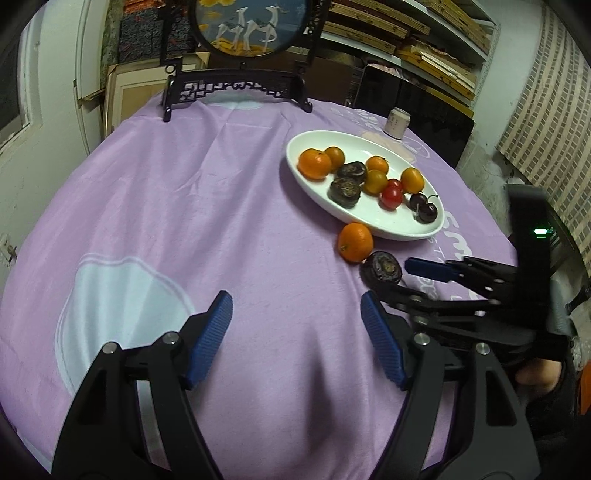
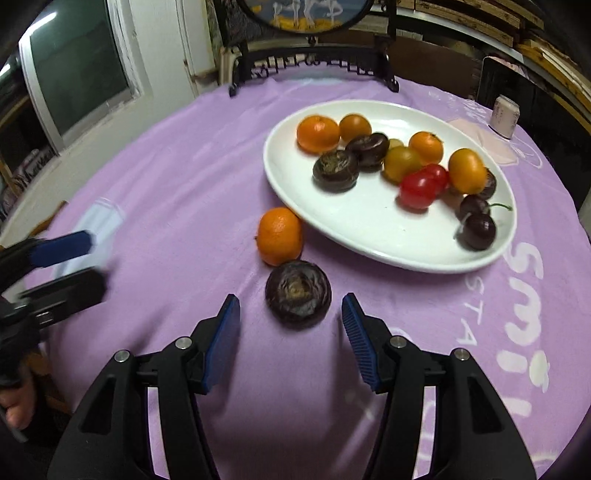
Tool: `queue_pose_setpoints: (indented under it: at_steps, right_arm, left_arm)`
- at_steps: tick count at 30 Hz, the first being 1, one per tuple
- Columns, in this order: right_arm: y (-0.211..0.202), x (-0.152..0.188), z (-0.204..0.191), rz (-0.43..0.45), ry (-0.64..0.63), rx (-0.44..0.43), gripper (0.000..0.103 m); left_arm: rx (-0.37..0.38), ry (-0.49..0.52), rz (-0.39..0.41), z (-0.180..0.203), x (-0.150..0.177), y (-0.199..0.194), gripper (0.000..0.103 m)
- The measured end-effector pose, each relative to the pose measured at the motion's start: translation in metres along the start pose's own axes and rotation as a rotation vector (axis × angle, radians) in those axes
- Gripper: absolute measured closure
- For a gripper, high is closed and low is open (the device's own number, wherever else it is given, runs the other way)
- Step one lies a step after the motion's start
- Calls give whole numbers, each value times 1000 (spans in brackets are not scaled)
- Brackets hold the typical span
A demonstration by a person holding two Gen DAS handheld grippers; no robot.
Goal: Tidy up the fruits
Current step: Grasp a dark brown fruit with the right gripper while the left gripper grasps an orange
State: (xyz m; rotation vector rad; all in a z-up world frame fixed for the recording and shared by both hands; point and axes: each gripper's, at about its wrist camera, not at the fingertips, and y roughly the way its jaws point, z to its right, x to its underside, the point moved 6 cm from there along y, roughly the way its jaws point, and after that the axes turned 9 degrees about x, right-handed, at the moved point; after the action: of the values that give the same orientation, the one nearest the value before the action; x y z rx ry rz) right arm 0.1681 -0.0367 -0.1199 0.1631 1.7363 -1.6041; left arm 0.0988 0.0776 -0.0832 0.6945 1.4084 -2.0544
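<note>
The right hand-held gripper [image 2: 290,334] hovers spread wide just short of a dark water chestnut [image 2: 298,294], which lies on the counter beside a tangerine [image 2: 279,236] near the white plate [image 2: 332,225] of fruit. The left hand-held gripper [image 1: 296,338] is spread too, well apart from the plate.

A small can [image 1: 396,124] and framed screen [image 1: 246,26] stand on the purple cloth [image 1: 184,206].
</note>
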Motion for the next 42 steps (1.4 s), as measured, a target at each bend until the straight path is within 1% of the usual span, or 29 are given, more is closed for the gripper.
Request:
queue_pose_setpoints:
  at_steps: [1, 2, 3, 4, 6, 8, 12, 15, 17, 21, 22, 24, 25, 26, 27, 29, 37, 42]
  right_arm:
    - [5, 0, -1, -5, -2, 13, 59]
    - [12, -1, -2, -11, -13, 25, 63]
    - [11, -2, -3, 1, -23, 40, 63]
    - [11, 0, -3, -5, -26, 39, 63]
    - [3, 3, 3, -11, -1, 14, 63]
    - [-10, 7, 15, 3, 35, 14, 63]
    - [-33, 22, 47, 22, 97, 50, 63]
    - [-43, 38, 68, 12, 149, 58, 63]
    - [-47, 46, 78, 10, 174, 59, 63]
    - [-55, 56, 92, 25, 205, 56, 63]
    - [-56, 56, 95, 30, 210, 53, 63]
    - [-57, 56, 97, 38, 216, 43, 63]
    - [-58, 56, 98, 40, 217, 39, 63]
    - [-57, 56, 98, 41, 215, 32, 63]
    - [-56, 55, 98, 41, 213, 28, 64]
    - [-56, 55, 96, 41, 210, 22, 63]
    - [-55, 55, 94, 38, 206, 18, 64]
    - [-54, 51, 90, 34, 193, 17, 63]
  left_arm:
    - [3, -5, -1, -1, 0, 0, 29]
    - [8, -7, -3, 0, 0, 1, 29]
    - [11, -5, -5, 1, 0, 2, 29]
    - [17, 0, -11, 4, -1, 4, 29]
    - [35, 14, -22, 13, -5, 10, 29]
    - [45, 33, -34, 21, -9, 18, 29]
    - [40, 68, -73, 40, -19, 49, 29]
    - [18, 85, -113, 49, -23, 77, 30]
    - [-12, 100, -146, 53, -25, 94, 31]
    - [-52, 105, -165, 52, -29, 112, 31]
    - [-60, 103, -168, 51, -31, 115, 33]
    - [-78, 92, -182, 48, -32, 122, 43]
    - [-78, 80, -195, 45, -33, 127, 53]
    - [-79, 72, -202, 44, -33, 131, 59]
    - [-88, 75, -188, 43, -36, 132, 60]
    - [-63, 72, -183, 45, -38, 134, 69]
    - [-56, 91, -161, 52, -31, 119, 70]
    - [-27, 105, -142, 58, -31, 103, 70]
